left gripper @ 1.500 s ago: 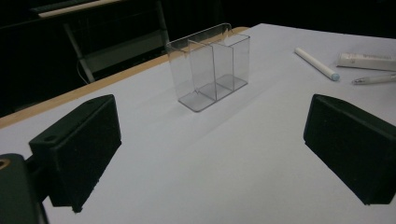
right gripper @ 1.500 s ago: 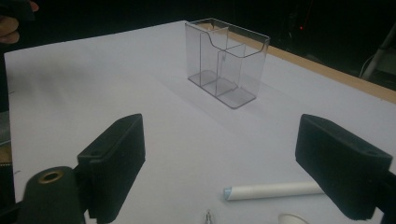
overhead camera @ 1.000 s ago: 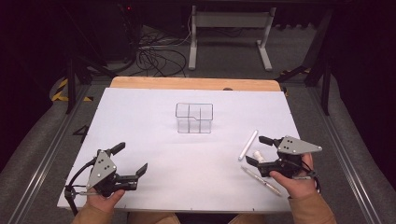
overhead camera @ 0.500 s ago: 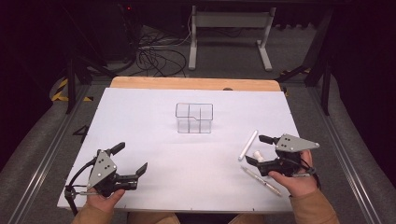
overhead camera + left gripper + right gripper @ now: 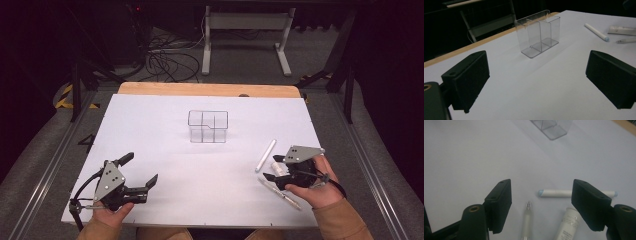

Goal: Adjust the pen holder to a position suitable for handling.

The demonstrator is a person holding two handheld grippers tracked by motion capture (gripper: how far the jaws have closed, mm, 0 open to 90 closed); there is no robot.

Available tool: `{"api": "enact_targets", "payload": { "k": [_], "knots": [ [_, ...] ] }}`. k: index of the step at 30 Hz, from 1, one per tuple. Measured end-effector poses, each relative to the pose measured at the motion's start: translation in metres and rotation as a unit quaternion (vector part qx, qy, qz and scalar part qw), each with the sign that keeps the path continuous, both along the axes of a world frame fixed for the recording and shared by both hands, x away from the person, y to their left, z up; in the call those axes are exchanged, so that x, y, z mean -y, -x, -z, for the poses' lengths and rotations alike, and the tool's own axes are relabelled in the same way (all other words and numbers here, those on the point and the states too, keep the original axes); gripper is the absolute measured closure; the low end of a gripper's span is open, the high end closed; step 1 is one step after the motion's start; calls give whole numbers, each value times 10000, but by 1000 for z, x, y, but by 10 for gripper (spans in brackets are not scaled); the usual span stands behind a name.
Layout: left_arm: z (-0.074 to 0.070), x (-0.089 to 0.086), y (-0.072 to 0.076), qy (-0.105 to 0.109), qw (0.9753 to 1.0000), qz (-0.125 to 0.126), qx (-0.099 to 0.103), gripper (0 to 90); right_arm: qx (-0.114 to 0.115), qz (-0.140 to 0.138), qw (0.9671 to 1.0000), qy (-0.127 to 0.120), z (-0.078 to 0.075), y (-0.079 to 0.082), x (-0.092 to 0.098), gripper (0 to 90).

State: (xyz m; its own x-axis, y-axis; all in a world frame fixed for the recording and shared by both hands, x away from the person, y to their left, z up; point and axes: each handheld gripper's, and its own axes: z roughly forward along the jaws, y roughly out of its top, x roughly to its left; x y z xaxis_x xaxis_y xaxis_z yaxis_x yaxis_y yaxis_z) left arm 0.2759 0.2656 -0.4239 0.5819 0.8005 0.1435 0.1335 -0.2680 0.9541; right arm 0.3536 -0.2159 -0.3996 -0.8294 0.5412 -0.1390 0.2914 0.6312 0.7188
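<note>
High view: you held the left gripper (image 5: 141, 171) low at the near left of the white table (image 5: 150, 125), its jaws spread and grasping nothing. Your right gripper (image 5: 274, 170) sat at the near right, just over a small cluster of items: a white stick (image 5: 265, 155) lying loose beyond it, a clear pen (image 5: 280, 190) beside your hand, and a small white tube (image 5: 278, 167) partly hidden beneath the gripper. The clear compartment organizer (image 5: 208, 126) stood upright at mid-table, well apart from both grippers, and appeared empty.

Left gripper view: your jaws stood wide apart over bare table, pointed toward the organizer (image 5: 537, 32). Its compartments held nothing. The stick (image 5: 596, 32) lay far off to the right.

Right gripper view: your jaws were released and wide, with the pen (image 5: 527, 221) and the tube (image 5: 567, 223) lying between them and the stick (image 5: 559, 193) crosswise just beyond. None was gripped; whether a jaw touched any could not be told.

Assessment: nothing had been loaded into the organizer. I judged the work at its start, with all three items left to pick and place.
</note>
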Motion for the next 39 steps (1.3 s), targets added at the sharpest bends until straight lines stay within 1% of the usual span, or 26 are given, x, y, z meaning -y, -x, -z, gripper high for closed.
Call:
{"api": "enact_targets", "payload": {
  "k": [1,2,3,4,8,13,18,19,20,21,22,23,24,26,27,28,29,30,31,32,33,34,36,37,38,39],
  "knots": [
    [0,0,0,-1,10000,1,0,57,-49,14,10000,62,1,0,-1,359],
    [0,0,0,-2,10000,2,0,57,-49,14,10000,62,1,0,-1,359],
    [0,0,0,-4,10000,3,-1,58,-235,-45,9996,178,2,-1,-3,401],
    [0,0,0,2,10000,7,-9,58,-235,-45,9996,178,2,-1,-3,401],
    [0,0,0,-10,10000,21,-29,59,-252,-94,9988,417,3,-2,-5,400],
    [0,0,0,-23,10000,18,-37,60,-345,-36,9981,500,3,-2,-6,400],
    [0,0,0,-21,10000,19,-34,60,-427,-41,9974,584,3,-2,-7,396],
    [0,0,0,1,10000,16,-35,60,-471,-2,9972,576,3,-2,-7,407],
    [0,0,0,0,10000,16,-34,60,-625,105,9966,520,3,-2,-6,442],
    [0,0,0,0,10000,14,-33,60,-625,105,9966,520,3,-2,-6,442],
    [0,0,0,-18,10000,16,-35,60,-697,135,9962,512,4,-2,-6,444],
    [0,0,0,-18,10000,18,-38,60,-787,197,9951,567,4,-2,-6,477],
    [0,0,0,-21,10000,18,-38,60,-787,197,9951,567,4,-2,-6,477],
    [0,0,0,-21,10000,16,-39,60,-918,210,9937,609,6,-3,-7,489],
    [0,0,0,-22,10000,15,-40,60,-1007,222,9920,727,7,-4,-7,502],
    [0,0,0,-24,10000,13,-38,60,-1007,222,9920,727,7,-4,-7,502],
    [0,0,0,-20,10000,15,-40,60,-1034,222,9914,769,8,-4,-8,507],
    [0,0,-1,-24,10000,14,-40,60,-1087,227,9900,873,9,-5,-9,513],
    [0,0,-1,-24,10000,10,-41,60,-1087,227,9900,873,9,-5,-9,513],
    [0,0,-1,-24,10000,10,-42,60,-1121,212,9888,961,10,-6,-10,525],
    [0,0,-1,-23,10000,11,-43,60,-1121,212,9888,961,10,-6,-10,525],
    [0,0,-1,-27,10000,10,-45,60,-1167,210,9872,1065,11,-6,-11,538],
    [0,0,-1,-40,10000,7,-36,60,-1226,198,9853,1170,13,-6,-12,544],
    [0,0,-1,-54,10000,-1,-27,61,-1271,207,9836,1262,14,-7,-12,544],
    [0,0,-1,-40,10000,-5,-34,61,-1271,207,9836,1262,14,-7,-12,544],
    [0,0,-1,-30,10000,-3,-41,60,-1299,215,9825,1319,15,-7,-13,546]
  ]
}}
